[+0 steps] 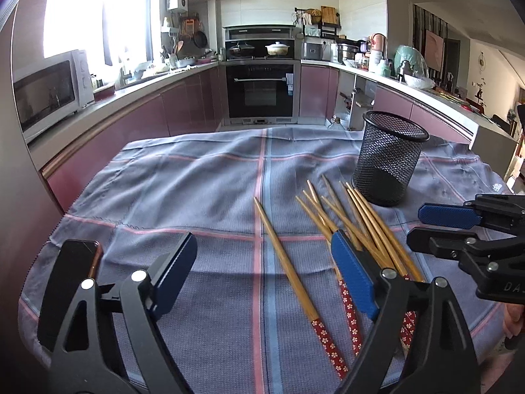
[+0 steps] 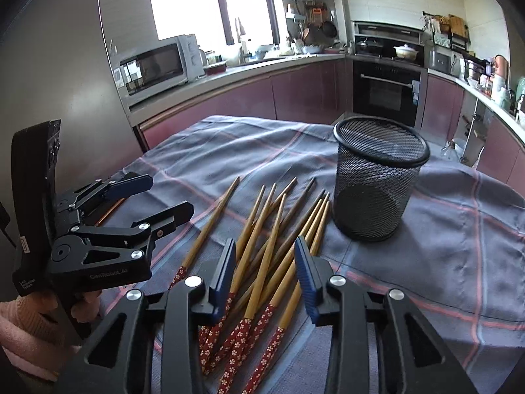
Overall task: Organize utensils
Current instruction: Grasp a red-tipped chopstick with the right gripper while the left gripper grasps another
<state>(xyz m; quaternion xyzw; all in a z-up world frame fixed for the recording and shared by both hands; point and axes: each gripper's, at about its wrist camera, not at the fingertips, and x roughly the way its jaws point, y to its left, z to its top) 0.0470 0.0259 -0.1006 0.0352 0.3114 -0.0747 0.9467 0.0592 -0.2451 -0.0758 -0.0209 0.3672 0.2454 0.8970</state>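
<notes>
Several bamboo chopsticks [image 1: 364, 229] with red flowered handles lie loose on the blue-grey checked cloth [image 1: 197, 190]; they also show in the right wrist view [image 2: 262, 249]. One chopstick [image 1: 288, 269] lies apart to the left. A black mesh cup [image 1: 388, 157] stands upright and empty behind them, also in the right wrist view [image 2: 377, 177]. My left gripper [image 1: 262, 262] is open above the cloth, left of the pile. My right gripper [image 2: 265, 262] is open, its jaws either side of the pile, above the handles. Each gripper shows in the other's view: the right [image 1: 423, 226], the left [image 2: 167, 197].
A phone [image 1: 72, 282] lies on the cloth at the left edge. Kitchen counters, a microwave [image 1: 49, 88] and an oven [image 1: 262, 88] stand behind the table. The cloth [image 2: 459, 229] stretches on to the right of the cup.
</notes>
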